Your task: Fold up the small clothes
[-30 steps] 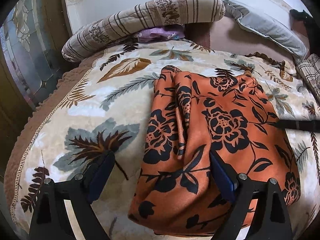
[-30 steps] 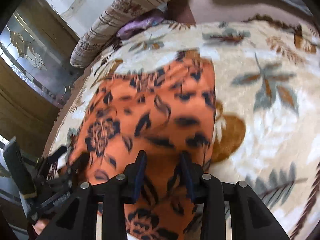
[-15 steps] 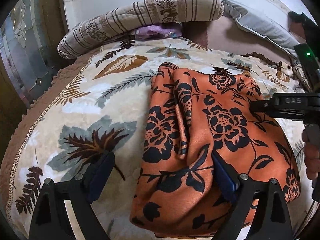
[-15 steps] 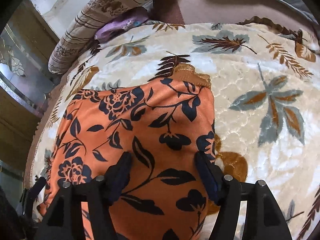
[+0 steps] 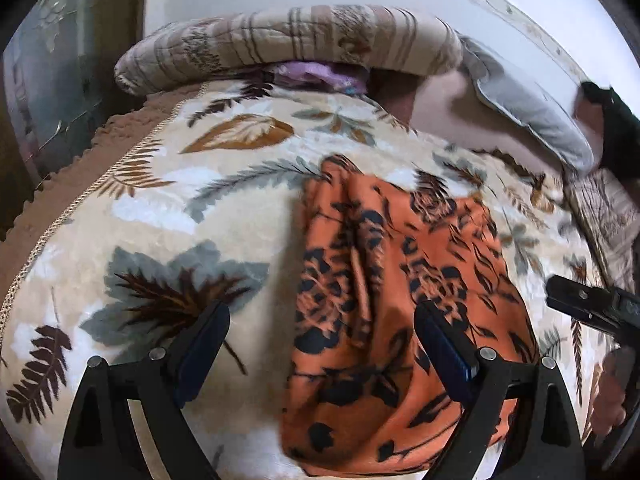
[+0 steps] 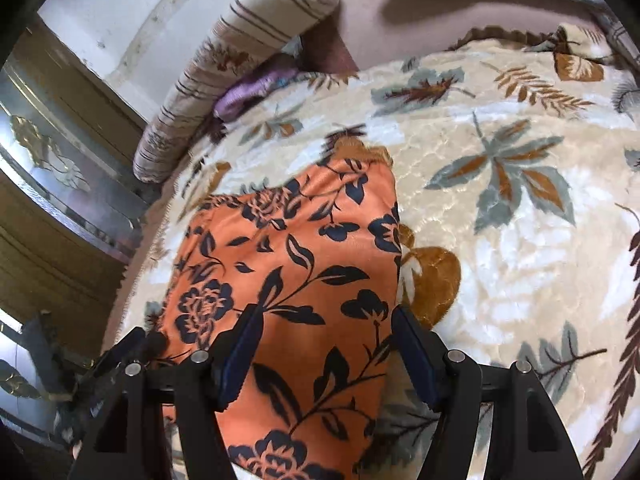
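I count one garment (image 5: pixel 400 320), orange with a black floral print, lying folded on the leaf-patterned blanket (image 5: pixel 180 216) that covers the bed. I have two claws in play. My left claw (image 5: pixel 320 348) has its jaws spread wide, holding nothing, with the garment's left edge falling between them and one finger over the cloth. My right claw (image 6: pixel 324 344) is also apart and empty, its fingers straddling the garment's near right portion.

The garment's long axis runs away from me toward the head of the bed, where its narrower gathered end points. A raised crease runs lengthwise down its left half in the left wrist view.

At the head I see one striped bolster (image 5: pixel 288 48), one grey pillow (image 5: pixel 532 116) and one bundle of purple cloth (image 5: pixel 320 76) tucked under the bolster, mostly hidden.

The left view is motion-blurred, so the print is smeared. The garment's near edge is cut off behind my claw frames in both views, and I cannot tell whether either claw touches the fabric.
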The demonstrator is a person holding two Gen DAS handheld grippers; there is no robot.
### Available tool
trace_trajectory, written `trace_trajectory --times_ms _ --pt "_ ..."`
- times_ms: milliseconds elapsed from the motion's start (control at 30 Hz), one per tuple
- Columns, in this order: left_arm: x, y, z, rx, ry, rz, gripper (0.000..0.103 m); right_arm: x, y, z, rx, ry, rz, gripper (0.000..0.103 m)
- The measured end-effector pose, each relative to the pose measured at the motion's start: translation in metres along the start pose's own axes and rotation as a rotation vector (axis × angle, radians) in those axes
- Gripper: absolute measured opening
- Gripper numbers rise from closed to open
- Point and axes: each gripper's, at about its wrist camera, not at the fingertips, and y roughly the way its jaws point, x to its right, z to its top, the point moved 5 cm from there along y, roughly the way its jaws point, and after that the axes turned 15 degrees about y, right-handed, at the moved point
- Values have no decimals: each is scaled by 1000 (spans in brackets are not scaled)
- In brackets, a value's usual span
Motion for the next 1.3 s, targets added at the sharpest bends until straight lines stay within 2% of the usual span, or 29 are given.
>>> trace_trajectory --times_ms 133,167,267,300,367,500,600,700,800,900,933,967,1000,1167,1300 --pt "-22 4 -3 -38 -45 105 94 -37 6 8 -20 -85 52 66" --pt "-26 5 -5 -48 -68 100 94 -48 13 11 -37 -103 67 56" --pt "-28 11 -12 -84 -74 82 94 -78 45 13 -99 -167 27 41" --pt "-25 14 -14 -97 -55 90 94 -87 57 13 -116 -186 15 39" --pt "-23 15 -16 -98 -36 92 94 -102 85 11 -159 -210 -5 39" --pt "-27 5 -14 -42 -55 56 94 -120 136 10 -198 -219 -46 38" --pt "-28 10 -13 -52 -58 27 94 -130 167 12 -219 -219 -68 38" --pt "-24 17 -14 -67 -44 17 94 -134 179 20 -219 -198 -55 38" --pt "-25 15 -9 -43 -63 -27 94 -129 169 28 -242 -153 -11 39" --pt "-21 15 -6 -26 -118 -138 94 -114 138 36 -228 -96 59 40" --pt "-17 16 -5 -38 -126 -164 94 -104 123 39 -205 -76 74 49" --pt "-14 17 -4 -46 -127 -177 94 -98 113 41 -183 -68 76 64" --pt "-10 17 -4 -49 -126 -192 94 -90 100 43 -154 -61 81 68" --pt "8 23 -2 -77 -130 -298 94 -28 44 37 -102 1 86 69" --pt "6 35 -8 -130 -183 -291 94 19 20 24 -113 79 99 71"
